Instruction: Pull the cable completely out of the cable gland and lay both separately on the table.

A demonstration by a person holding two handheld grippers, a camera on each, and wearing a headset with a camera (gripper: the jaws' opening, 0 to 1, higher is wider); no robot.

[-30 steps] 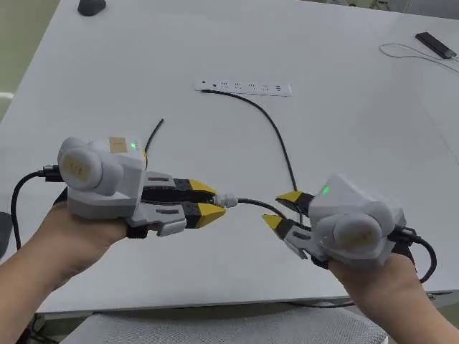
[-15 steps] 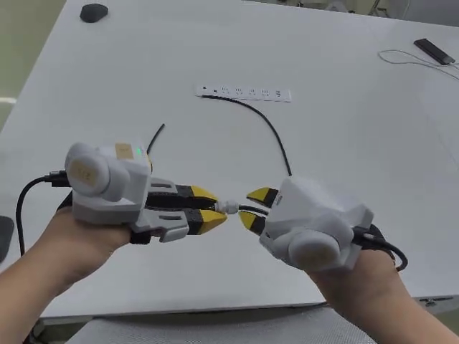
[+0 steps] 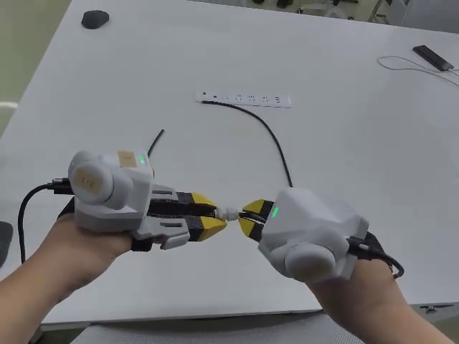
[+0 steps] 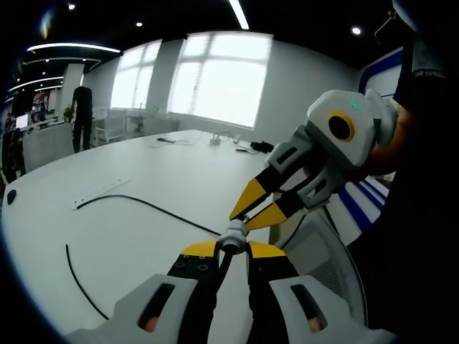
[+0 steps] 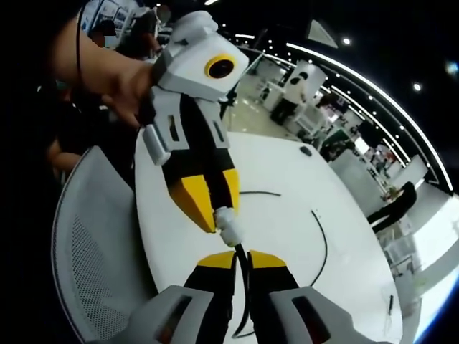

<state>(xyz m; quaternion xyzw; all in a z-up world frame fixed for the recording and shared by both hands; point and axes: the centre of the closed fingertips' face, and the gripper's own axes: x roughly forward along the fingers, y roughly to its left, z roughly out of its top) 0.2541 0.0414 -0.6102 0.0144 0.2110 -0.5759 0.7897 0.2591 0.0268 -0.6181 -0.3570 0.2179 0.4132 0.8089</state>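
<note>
Head view: the cable gland point(image 3: 231, 213) is a small white plastic fitting, hard, light and probably a little slick. It is held in the air well in front of the power strip point(image 3: 244, 98), near the table's point(image 3: 344, 143) front edge. The left gripper point(image 3: 213, 217) has its claw clamped on the gland. The thin black cable point(image 3: 276, 143) looks limp and light. It runs from beside the power strip forward to the right gripper point(image 3: 247, 217), which sits just beside the gland. The best hold is on the cable close to the gland, so that the pull runs straight along it and the cable does not bend.

Left gripper view: the left gripper point(image 4: 232, 249) pinches the round white gland point(image 4: 232, 235) between its yellow tips. The right gripper point(image 4: 254, 208) comes in with its tips nearly touching the gland. On the table the cable point(image 4: 143, 203) curves away from the power strip point(image 4: 100, 193).

Right gripper view: the right gripper point(image 5: 242, 259) has its claw drawn close around the cable point(image 5: 245, 283). It seems to be clamped, though the angle makes this hard to judge. The gland point(image 5: 226, 221) sits just ahead of it, gripped by the left gripper point(image 5: 215, 201).
</note>
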